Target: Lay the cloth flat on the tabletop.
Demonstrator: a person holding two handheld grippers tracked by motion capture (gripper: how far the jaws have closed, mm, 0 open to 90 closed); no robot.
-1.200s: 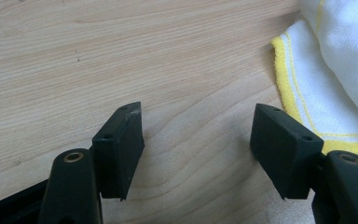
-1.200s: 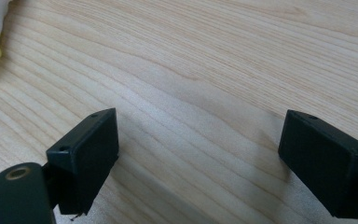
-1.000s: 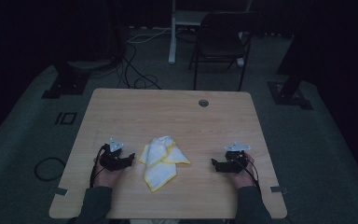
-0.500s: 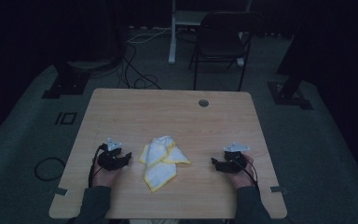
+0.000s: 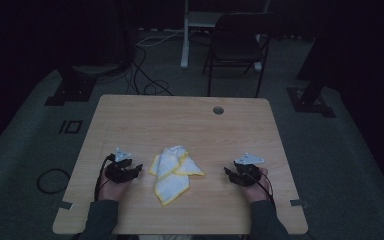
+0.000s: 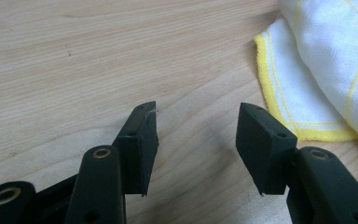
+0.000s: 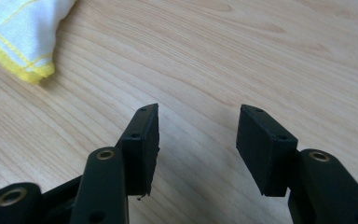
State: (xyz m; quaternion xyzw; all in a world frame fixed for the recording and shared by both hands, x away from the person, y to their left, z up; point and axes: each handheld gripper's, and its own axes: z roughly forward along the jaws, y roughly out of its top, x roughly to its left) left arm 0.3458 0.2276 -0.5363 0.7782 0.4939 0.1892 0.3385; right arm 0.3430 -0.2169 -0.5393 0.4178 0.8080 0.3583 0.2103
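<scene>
both forearms low on desk (image 5: 180, 120), left hand-held gripper (image 5: 136, 169) and right hand-held gripper (image 5: 228, 172) aimed inward at cloth (image 5: 172, 170) between them; jaws apart, just narrowed, nothing gripped

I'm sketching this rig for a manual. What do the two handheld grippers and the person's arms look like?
Both the left gripper and the right gripper are black, each topped by a grey three-cornered plate, with a dark cable trailing back along the hand. Up close, each has two flat, rectangular black fingers on arms with brass-ringed holes. The person wears dark grey-green long sleeves.
</scene>
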